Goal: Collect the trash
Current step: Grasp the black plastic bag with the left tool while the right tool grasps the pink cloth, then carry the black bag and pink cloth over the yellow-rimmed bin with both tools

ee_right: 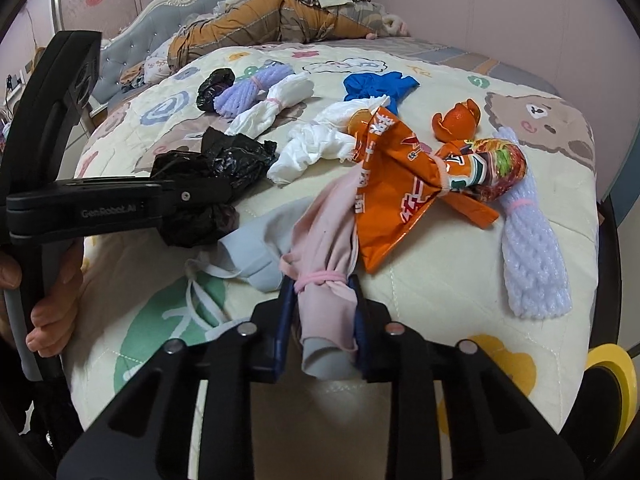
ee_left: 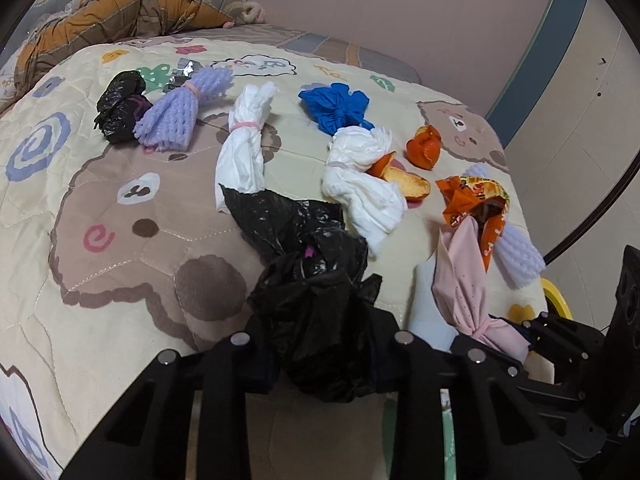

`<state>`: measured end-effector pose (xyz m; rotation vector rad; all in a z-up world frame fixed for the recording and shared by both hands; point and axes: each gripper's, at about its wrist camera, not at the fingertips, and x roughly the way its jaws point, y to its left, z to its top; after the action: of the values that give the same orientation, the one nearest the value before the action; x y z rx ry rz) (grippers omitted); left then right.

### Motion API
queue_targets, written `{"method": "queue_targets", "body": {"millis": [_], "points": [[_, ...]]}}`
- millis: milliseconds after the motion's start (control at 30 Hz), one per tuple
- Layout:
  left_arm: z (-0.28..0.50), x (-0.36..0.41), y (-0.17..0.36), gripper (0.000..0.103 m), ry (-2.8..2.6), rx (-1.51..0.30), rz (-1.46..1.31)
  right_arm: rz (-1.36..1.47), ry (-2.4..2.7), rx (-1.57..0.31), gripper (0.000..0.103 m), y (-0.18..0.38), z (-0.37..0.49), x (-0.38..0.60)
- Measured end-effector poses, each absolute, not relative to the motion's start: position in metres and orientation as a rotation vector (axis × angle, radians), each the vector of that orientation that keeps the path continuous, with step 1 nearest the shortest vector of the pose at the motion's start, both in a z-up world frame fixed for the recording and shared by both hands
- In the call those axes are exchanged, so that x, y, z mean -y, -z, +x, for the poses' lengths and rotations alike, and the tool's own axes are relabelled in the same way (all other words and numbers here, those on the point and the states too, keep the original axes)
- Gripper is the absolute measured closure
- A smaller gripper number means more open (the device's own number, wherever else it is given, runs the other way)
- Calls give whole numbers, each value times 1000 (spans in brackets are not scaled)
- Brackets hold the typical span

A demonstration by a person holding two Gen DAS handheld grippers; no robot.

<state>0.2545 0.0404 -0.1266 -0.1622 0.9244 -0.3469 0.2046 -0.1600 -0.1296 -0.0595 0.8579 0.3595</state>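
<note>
My left gripper (ee_left: 320, 344) is shut on a crumpled black plastic bag (ee_left: 312, 280) at the bed's near edge; it also shows in the right wrist view (ee_right: 212, 172). My right gripper (ee_right: 324, 320) is shut on a pink cloth bundle (ee_right: 326, 240) tied with a pink band, which also shows in the left wrist view (ee_left: 464, 280). Other trash lies on the quilt: an orange snack wrapper (ee_right: 404, 184), orange peels (ee_left: 424, 146), white bundles (ee_left: 244, 152), a blue bag (ee_left: 336, 108), lilac foam nets (ee_right: 532, 256) and a small black bag (ee_left: 120, 106).
The quilt (ee_left: 120, 208) with bear prints covers the bed. A heap of bedding and clothes (ee_right: 280, 16) lies at the head end. A pale blue face mask (ee_right: 252, 256) lies by the pink bundle. A yellow tape roll (ee_right: 616, 380) sits below the bed's right edge.
</note>
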Motion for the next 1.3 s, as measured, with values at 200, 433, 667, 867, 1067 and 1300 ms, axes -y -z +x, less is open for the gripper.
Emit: {"method": "queue_targets", "body": {"millis": [200,433,667,867,1067,1300], "points": [[235,-54,108,74,372,-872,-215,7,-389,-836,82,110,186,173],[207,-58,77,74,362,-762,-203,61,-420,-782,82,78,151,187],[186,-56,52,74,354,-701,-192,100,-438,-696,82,39,117,205],[169,-45,34,74,378,-666,-168,115,-408,-628,82,14,97,227],[153,-22,18,74,423,-643,-133,129,-344,-581,82,-1,82,255],[139,14,8,74,494,-640,-83,159,-249,-553,82,-11,69,294]]}}
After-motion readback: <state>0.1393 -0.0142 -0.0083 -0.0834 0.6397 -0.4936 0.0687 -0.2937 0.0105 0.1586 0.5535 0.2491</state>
